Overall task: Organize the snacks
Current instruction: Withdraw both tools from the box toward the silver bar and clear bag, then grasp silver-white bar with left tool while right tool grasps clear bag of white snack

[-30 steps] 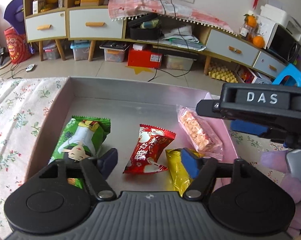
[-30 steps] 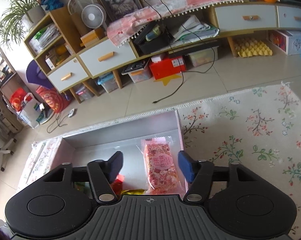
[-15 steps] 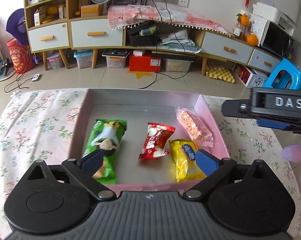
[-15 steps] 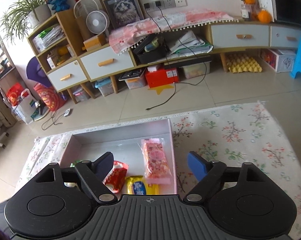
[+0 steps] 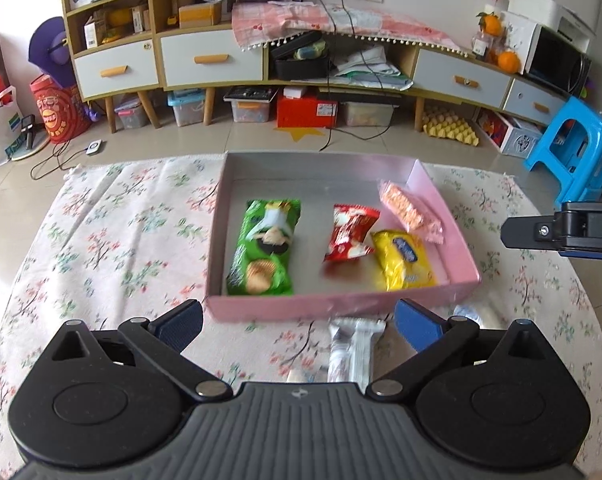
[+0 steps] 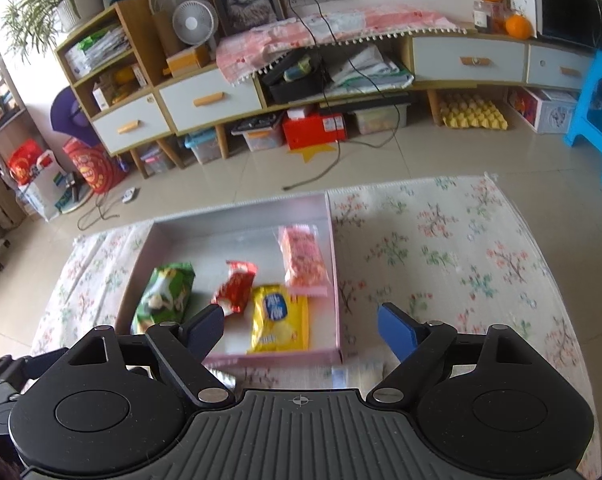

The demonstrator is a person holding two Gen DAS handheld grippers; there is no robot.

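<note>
Your left gripper (image 5: 297, 318) and right gripper (image 6: 301, 326) both gape wide, jaws just opened, nothing between them. In the shallow pink cardboard box (image 5: 341, 304) on the floral cloth (image 5: 113, 232), the long green snack packet (image 5: 266, 249) lies lengthwise, pointing away from you, beside the red (image 5: 349, 233), yellow (image 5: 403, 260) and pink (image 5: 411, 213) packets. A white wrapper (image 5: 351, 350), blurred, perhaps another snack, lies outside the near wall

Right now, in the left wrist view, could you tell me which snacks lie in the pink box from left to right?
Green packet → red packet → yellow packet; the pink packet overlaps in order, so I leave it out.
</note>
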